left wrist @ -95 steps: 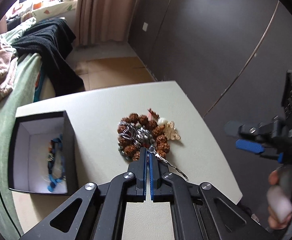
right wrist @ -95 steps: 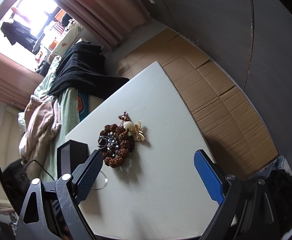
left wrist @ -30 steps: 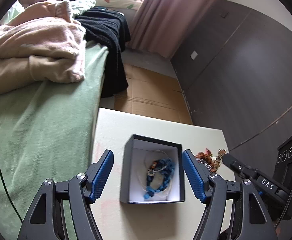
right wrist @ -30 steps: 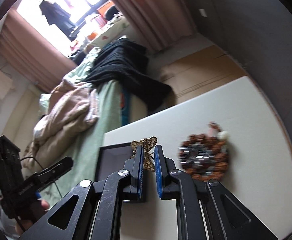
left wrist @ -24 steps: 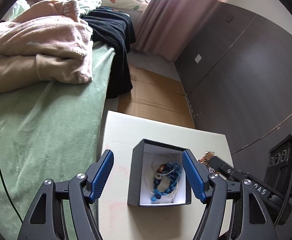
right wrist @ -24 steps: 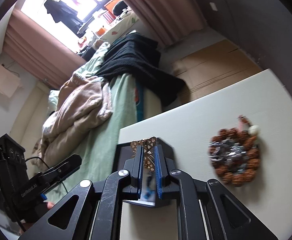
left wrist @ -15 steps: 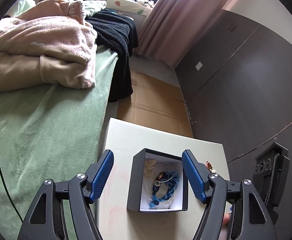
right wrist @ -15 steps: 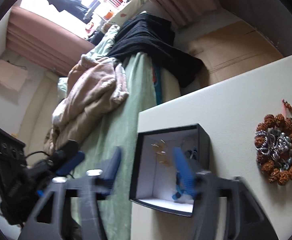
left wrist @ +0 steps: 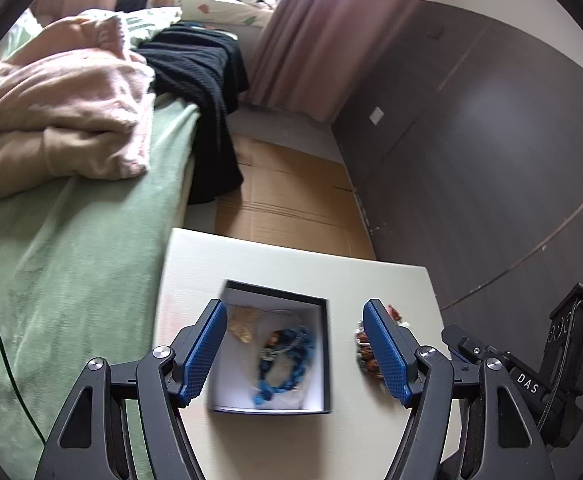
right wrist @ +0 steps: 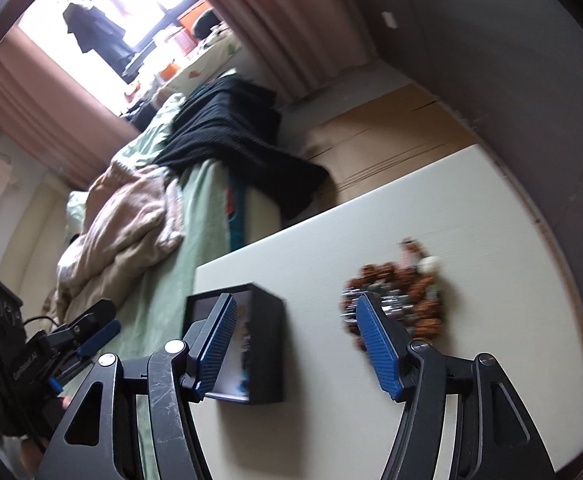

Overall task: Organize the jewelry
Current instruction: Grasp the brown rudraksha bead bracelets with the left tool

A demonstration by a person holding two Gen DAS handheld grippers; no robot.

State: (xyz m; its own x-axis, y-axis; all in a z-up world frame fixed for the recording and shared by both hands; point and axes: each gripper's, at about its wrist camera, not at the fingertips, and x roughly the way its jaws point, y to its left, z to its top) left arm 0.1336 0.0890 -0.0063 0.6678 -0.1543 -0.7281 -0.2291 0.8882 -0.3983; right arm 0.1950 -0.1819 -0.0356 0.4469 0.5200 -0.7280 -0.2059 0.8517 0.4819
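Observation:
A black box with a white lining stands on the white table. Inside lie a gold butterfly brooch, a blue bead bracelet and a thin hoop. My left gripper is open and empty above the box. A brown bead bracelet with silver pieces lies to the right of the box. My right gripper is open and empty above the table between box and beads. The beads also show in the left wrist view.
A bed with a green cover, pink blanket and black garment borders the table's left side. Cardboard sheets cover the floor beyond. A dark wall runs along the right.
My right gripper carried the gold butterfly brooch over the box, opened and dropped it in, then swung right. My left gripper earlier put the hoop in the box and stays open.

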